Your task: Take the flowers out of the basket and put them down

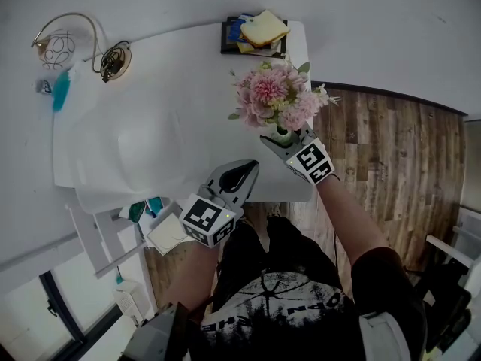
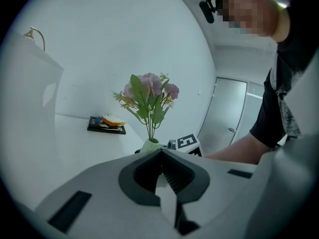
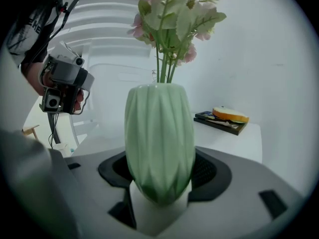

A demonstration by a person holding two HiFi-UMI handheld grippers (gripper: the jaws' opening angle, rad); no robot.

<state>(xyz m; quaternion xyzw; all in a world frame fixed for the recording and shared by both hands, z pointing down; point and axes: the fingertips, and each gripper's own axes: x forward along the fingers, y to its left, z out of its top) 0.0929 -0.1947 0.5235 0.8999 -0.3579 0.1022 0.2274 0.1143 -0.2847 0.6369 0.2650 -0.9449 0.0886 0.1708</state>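
Flowers (image 1: 274, 96) stand in a vase (image 3: 159, 138) clamped by the right gripper (image 1: 285, 138).

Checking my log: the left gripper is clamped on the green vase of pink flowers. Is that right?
No. The right gripper is clamped on the green vase of pink flowers, as the right gripper view shows; the left gripper is shut.

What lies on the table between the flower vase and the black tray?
Nothing: the white table is bare between the vase and the black tray, clearest in the right gripper view.
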